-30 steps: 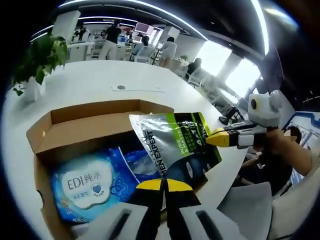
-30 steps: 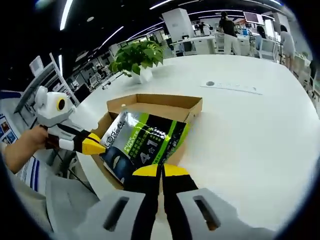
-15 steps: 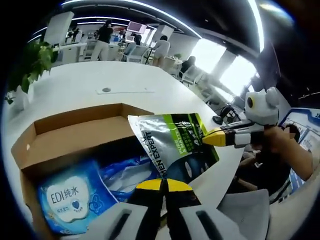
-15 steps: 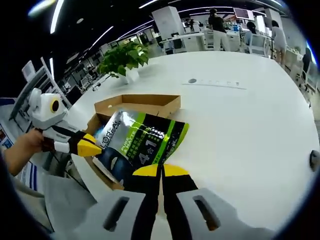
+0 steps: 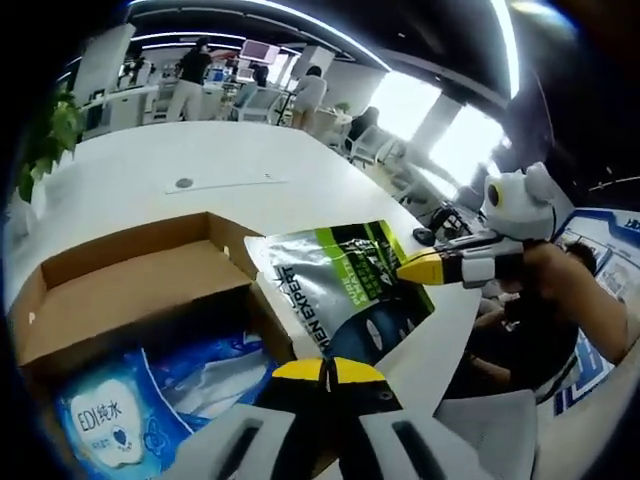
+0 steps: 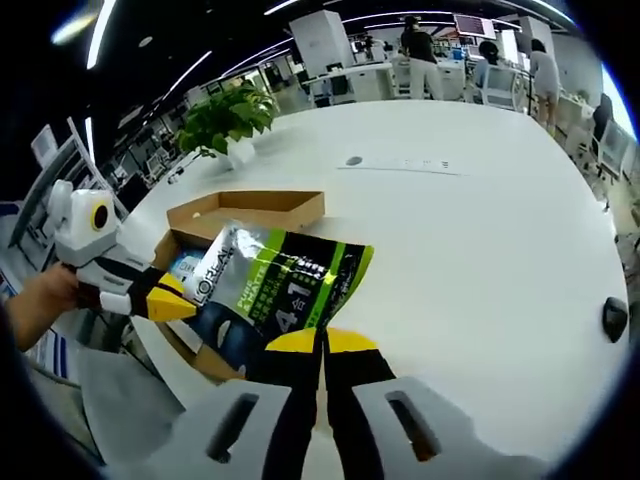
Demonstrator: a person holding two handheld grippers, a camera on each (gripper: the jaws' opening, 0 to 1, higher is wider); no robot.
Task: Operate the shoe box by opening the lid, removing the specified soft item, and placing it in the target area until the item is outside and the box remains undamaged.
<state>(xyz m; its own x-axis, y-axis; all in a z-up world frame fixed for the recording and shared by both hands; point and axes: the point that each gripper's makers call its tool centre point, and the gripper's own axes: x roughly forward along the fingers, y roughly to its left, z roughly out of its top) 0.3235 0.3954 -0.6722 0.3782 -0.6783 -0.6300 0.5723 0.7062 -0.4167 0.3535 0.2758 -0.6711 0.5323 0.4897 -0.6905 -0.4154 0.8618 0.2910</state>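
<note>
box: cardboard shoe box (image 5: pixel 140 275) open on the white table (image 6: pixel 480 230), flaps up, no visible tears or crushing.
item: grey-green soft pouch (image 5: pixel 345 290), lifted out over the box's near corner, held flat between both grippers. Not yet on the table.
left gripper: (image 5: pixel 327 368) jaws clenched on the pouch's bottom edge, dark end.
right gripper: (image 6: pixel 322 342) jaws pinched shut on the opposite edge, by the "4" print. In the left gripper view it comes in from the right (image 5: pixel 425 268) with its yellow tips on the pouch's side.
left in box: blue wipes pack (image 5: pixel 105 425) plus a crumpled blue bag (image 5: pixel 215 365), both lying below the pouch.
stage: judging by position, extraction is done and transfer to the drop spot is in hand.
risk 1: pouch edge drags on the box flap beside it and pulls the box along or bends the flap. Cause: moving sideways before clearing the rim.
risk 2: slick foil slips from one pinch. Cause: grippers pulling apart unevenly.
risk 3: pouch lands back in the box. Cause: letting go too near the box; the open table beyond it looks safer.
</note>
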